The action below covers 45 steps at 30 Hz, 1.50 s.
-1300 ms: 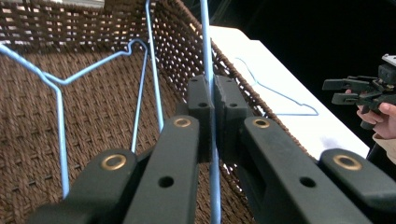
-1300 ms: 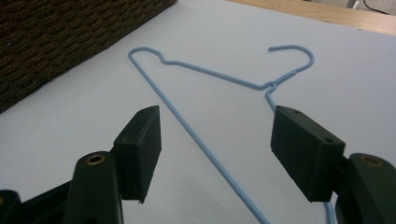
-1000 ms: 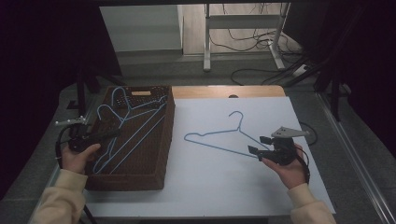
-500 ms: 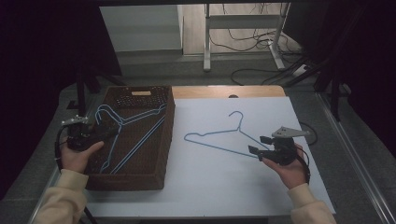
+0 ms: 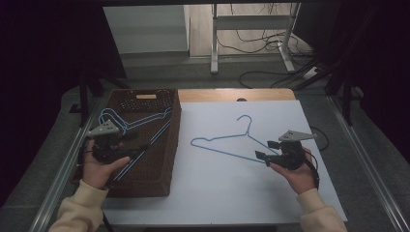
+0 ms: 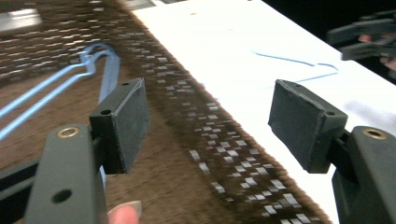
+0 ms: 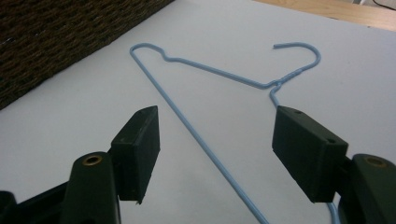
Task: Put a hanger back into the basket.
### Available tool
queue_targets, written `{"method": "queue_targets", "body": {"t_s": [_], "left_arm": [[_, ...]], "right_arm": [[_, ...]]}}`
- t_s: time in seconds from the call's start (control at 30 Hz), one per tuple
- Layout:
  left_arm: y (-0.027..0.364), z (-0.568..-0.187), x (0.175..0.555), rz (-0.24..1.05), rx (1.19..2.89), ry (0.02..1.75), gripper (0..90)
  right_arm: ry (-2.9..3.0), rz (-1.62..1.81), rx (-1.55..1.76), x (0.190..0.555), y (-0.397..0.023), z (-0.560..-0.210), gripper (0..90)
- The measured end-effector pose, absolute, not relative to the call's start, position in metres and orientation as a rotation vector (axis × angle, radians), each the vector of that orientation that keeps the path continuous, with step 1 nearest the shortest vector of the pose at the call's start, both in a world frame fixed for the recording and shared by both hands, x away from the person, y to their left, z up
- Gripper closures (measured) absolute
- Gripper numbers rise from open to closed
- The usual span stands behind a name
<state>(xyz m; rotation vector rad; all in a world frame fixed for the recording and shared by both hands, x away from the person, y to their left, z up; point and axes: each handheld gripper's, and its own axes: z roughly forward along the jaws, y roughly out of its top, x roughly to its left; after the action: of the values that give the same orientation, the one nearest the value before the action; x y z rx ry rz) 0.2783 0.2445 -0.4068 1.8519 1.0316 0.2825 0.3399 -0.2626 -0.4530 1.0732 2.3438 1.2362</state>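
While the blue hanger (image 5: 227,141) lies flat on the white table top (image 5: 222,188), hook away from the person, its long bottom wire runs between the spread jaws of the right gripper (image 7: 215,154) without either pad touching it; closing squarely on that wire near its right corner, pads level with the sheet, should give a firm pinch before any lift. To the left, the wicker basket (image 5: 159,164) holds more blue hangers (image 5: 130,123). Above its rim the left gripper (image 6: 208,114) has just been opening and now gapes with nothing between its pads, palm turned up beneath it.
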Motion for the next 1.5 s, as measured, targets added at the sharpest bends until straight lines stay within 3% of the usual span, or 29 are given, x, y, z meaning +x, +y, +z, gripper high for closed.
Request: {"method": "queue_targets", "body": {"t_s": [0.27,0.6,1.0,1.33,1.5], "left_arm": [[0.215,-0.407,0.268,0.235,1.908,0.917,27.8],[0.207,-0.412,0.270,0.233,1.931,0.920,27.8],[0.210,-0.414,0.269,0.233,1.937,0.926,27.7],[0.212,-0.413,0.266,0.236,1.936,0.923,27.6],[0.211,-0.415,0.268,0.231,1.945,0.928,27.6]], "right_arm": [[2.418,1.213,1.047,0.338,-0.253,-0.457,28.2],[2.445,1.212,1.071,0.333,-0.250,-0.459,23.2],[2.499,1.139,1.112,0.339,-0.240,-0.466,27.6],[2.586,1.021,1.110,0.365,-0.199,-0.472,47.2],[2.614,0.953,1.093,0.384,-0.175,-0.479,67.5]]}}
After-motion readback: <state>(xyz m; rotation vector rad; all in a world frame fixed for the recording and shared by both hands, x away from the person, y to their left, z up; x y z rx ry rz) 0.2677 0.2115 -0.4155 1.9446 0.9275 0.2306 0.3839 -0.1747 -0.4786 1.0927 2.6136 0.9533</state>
